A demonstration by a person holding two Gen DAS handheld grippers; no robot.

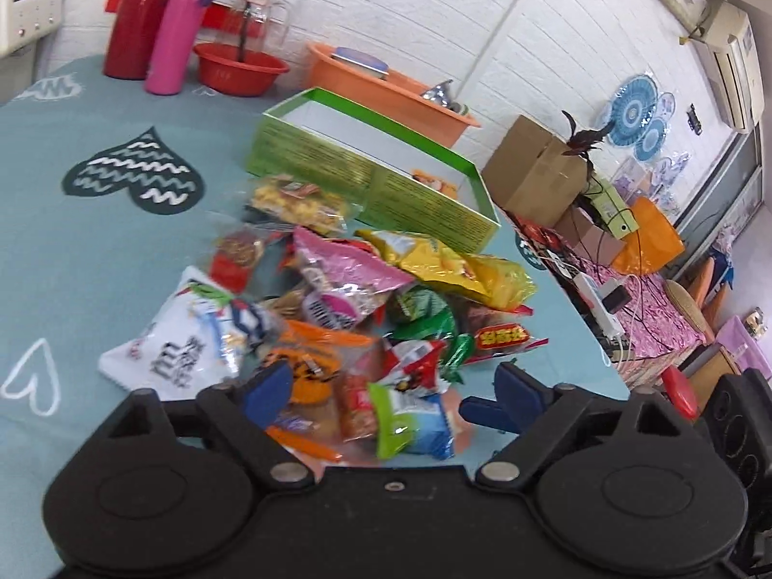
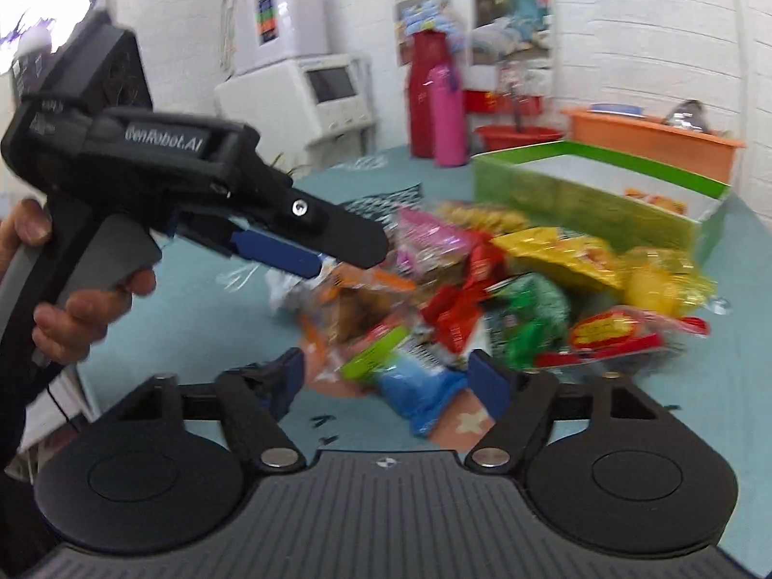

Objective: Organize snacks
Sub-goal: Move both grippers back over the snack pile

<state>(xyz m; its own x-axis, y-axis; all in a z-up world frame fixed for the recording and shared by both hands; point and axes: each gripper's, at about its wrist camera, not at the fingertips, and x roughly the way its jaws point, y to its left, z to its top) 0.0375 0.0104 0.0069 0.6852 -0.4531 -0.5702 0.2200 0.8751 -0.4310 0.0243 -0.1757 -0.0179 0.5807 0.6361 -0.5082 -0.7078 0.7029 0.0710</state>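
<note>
Worktop (image 1: pixel 96 251): round, covered in a teal cloth printed with hearts.

Snack pile (image 1: pixel 366 309): loose packets heaped near the worktop's near edge, just in front of the green box. Contents include a white packet (image 1: pixel 178 337) at the left, a pink packet (image 1: pixel 347 265) in the middle, a yellow bag (image 1: pixel 463 270) on the right closest to the box, a green wrapper (image 1: pixel 424 313), an orange packet (image 1: pixel 309 352) and a blue-and-green packet (image 1: pixel 415 420) at the near edge. Several overlap; some labels are too blurred to read.

Green box (image 1: pixel 376 193): open-topped, white inside, standing behind the pile. One orange snack (image 1: pixel 434 182) lies inside near its right end; the rest of the interior shows white.

Left gripper (image 1: pixel 391 391): blue-padded fingers spread, hovering low over the near edge of the pile, the blue-and-green packet lying between them; contact cannot be told. In the right wrist view it is held by a hand (image 2: pixel 82 309) on its grey grip.

Right gripper (image 2: pixel 391 376): fingers spread, also low at the pile's near edge, nothing pinched.

Behind the box: red flask (image 1: pixel 140 14), pink flask (image 1: pixel 178 34), red basin (image 1: pixel 241 70), orange tub (image 1: pixel 386 91).
</note>
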